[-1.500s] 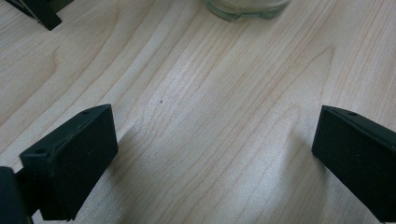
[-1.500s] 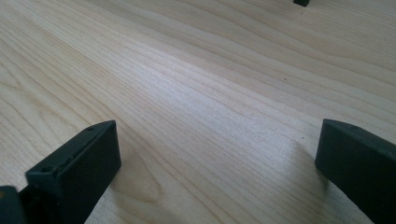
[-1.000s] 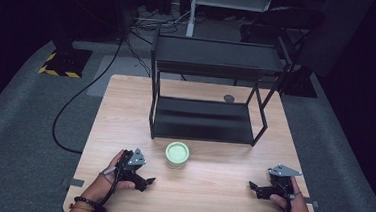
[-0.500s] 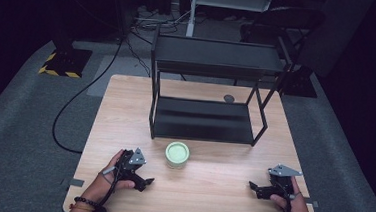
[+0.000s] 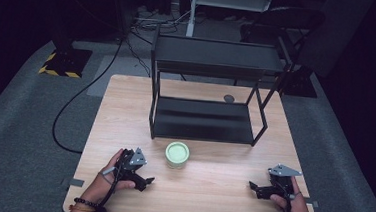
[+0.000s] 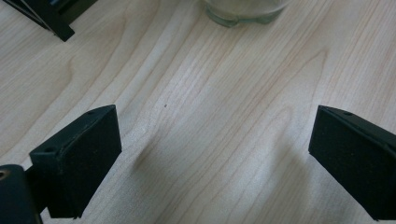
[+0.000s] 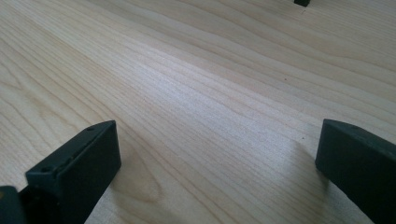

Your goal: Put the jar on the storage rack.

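Nothing looks begun yet. The pale green jar (image 5: pixel 177 153) stands untouched on the table (image 5: pixel 209 198), just ahead of the left gripper (image 5: pixel 143 181) and well apart from the right gripper (image 5: pixel 256 187). Both hands rest low near the table's front edge, jaws spread wide and empty.

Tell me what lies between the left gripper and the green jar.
Nothing: bare wood. In the left gripper view, the open left gripper faces the jar across bare table; the high view agrees.
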`<act>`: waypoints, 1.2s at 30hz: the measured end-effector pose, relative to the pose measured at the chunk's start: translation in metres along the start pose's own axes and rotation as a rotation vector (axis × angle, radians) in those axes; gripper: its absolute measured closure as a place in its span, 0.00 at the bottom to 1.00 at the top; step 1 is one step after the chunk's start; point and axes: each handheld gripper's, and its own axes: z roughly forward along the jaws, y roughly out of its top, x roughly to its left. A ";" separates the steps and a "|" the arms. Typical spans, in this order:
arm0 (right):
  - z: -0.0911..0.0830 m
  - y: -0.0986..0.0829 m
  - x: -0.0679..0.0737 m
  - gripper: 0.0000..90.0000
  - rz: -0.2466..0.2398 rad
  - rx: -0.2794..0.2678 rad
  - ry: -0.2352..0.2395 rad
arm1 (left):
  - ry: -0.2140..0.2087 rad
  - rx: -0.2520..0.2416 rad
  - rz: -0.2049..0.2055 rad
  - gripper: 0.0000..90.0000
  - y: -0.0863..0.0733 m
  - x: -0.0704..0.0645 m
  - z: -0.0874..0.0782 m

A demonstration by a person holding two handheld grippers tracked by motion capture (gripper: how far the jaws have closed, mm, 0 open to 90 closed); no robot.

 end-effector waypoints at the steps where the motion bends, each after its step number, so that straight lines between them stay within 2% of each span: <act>1: 0.000 0.000 0.000 0.00 0.000 0.000 0.000 | -0.001 -0.005 0.005 0.03 0.000 0.000 0.000; 14: 0.000 0.000 0.000 0.00 -0.001 0.000 0.001 | -0.005 -0.048 -0.002 0.03 0.005 -0.004 -0.009; 18: 0.000 0.000 0.000 0.00 -0.001 0.000 0.001 | 0.002 -0.048 0.001 0.03 0.007 -0.005 -0.010; 23: 0.000 0.000 0.000 0.00 -0.001 0.000 0.001 | 0.008 -0.072 -0.011 0.03 0.009 -0.007 -0.013; 36: 0.000 0.000 0.000 0.00 -0.001 0.000 0.001 | 0.009 -0.093 -0.012 0.02 0.015 -0.012 -0.015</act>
